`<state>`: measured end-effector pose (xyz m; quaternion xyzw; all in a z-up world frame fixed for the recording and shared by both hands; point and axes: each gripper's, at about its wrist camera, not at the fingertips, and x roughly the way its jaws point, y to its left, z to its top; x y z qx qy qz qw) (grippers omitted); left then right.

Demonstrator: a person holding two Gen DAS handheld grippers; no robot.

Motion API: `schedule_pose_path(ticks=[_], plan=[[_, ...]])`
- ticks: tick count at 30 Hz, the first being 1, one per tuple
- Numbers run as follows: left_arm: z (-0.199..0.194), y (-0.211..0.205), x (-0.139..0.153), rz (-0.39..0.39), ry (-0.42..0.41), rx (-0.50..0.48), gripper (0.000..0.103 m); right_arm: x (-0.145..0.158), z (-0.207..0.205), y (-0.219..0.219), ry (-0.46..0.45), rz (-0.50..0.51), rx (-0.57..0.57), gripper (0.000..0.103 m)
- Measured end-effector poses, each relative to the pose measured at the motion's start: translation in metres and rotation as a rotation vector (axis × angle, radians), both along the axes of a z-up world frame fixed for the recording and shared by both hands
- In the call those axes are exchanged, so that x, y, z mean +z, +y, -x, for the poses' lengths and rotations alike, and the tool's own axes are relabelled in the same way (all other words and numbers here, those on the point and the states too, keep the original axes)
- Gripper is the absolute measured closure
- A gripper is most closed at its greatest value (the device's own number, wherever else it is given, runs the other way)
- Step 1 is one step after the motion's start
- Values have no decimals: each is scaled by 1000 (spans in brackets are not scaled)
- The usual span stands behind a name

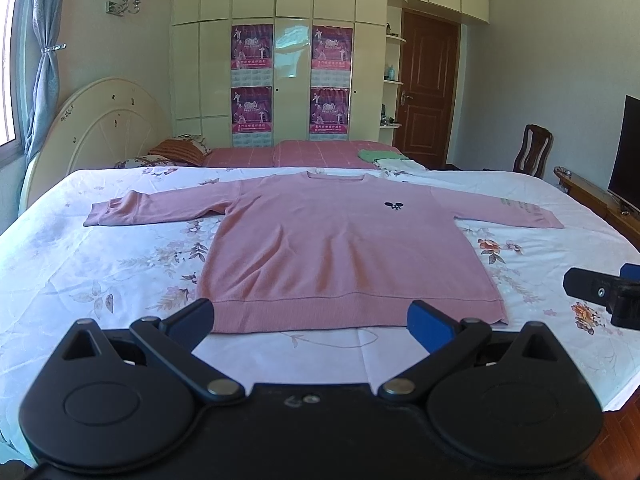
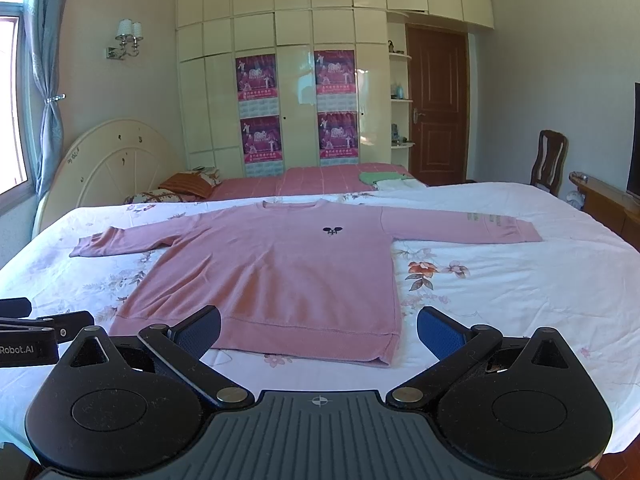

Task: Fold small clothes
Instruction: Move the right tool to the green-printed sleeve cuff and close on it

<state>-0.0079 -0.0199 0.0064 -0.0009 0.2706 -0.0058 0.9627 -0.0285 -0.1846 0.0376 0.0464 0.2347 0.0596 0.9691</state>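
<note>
A pink long-sleeved sweater [image 1: 344,248] lies flat on the floral bed sheet [image 1: 100,272], sleeves spread to both sides, hem toward me. It also shows in the right wrist view [image 2: 272,272]. My left gripper [image 1: 312,320] is open and empty, hovering just before the hem. My right gripper [image 2: 320,330] is open and empty, near the hem's right corner. The right gripper shows at the right edge of the left wrist view [image 1: 600,292]; the left gripper shows at the left edge of the right wrist view [image 2: 36,332].
Folded green and white clothes [image 1: 384,157] lie at the far side of the bed. Pillows [image 1: 176,150] and a headboard [image 1: 100,128] are at the left. A wardrobe, a door, a chair [image 1: 534,152] and a TV [image 1: 628,160] stand beyond.
</note>
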Motion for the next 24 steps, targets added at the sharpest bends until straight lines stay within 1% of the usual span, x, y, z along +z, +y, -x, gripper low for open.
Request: schedule_pose_path(ticks=[2,6,8,12,14,15,17,18,21,24], plan=[[-2,-1,0,1,1,2,0,0,0,-1,2,-1,-5,0],[-9,0,-1,38,0,11,1,-1,-2,-7,12,-14,-7,0],[-17,-2,-2,40,4,9,1,-2,-3,-11,12,-15,-12,0],[-32,-12,-4,37,-6,-40,1,-4,-8,-24,14,-8,-48,0],[-40,-18,-4,25,-33,-55,2,-4,-12,-32,18,-6,-58,0],[-45,-22,-5,6,-41,-55,2,-5,-14,-35,17,-6,-62,0],[-59,-32,-9,-42,-35,-60,2,-5,-22,-45,9,-1,-85,0],[-66,-34,-10,-46,-37,-61,2,-5,-27,-50,4,-2,-96,0],[-88,-33,-14,3,-32,-64,2,-6,-45,-64,-8,-9,-127,0],[-114,-33,-17,12,-9,-81,1,-7,-69,-76,-9,-4,-149,0]])
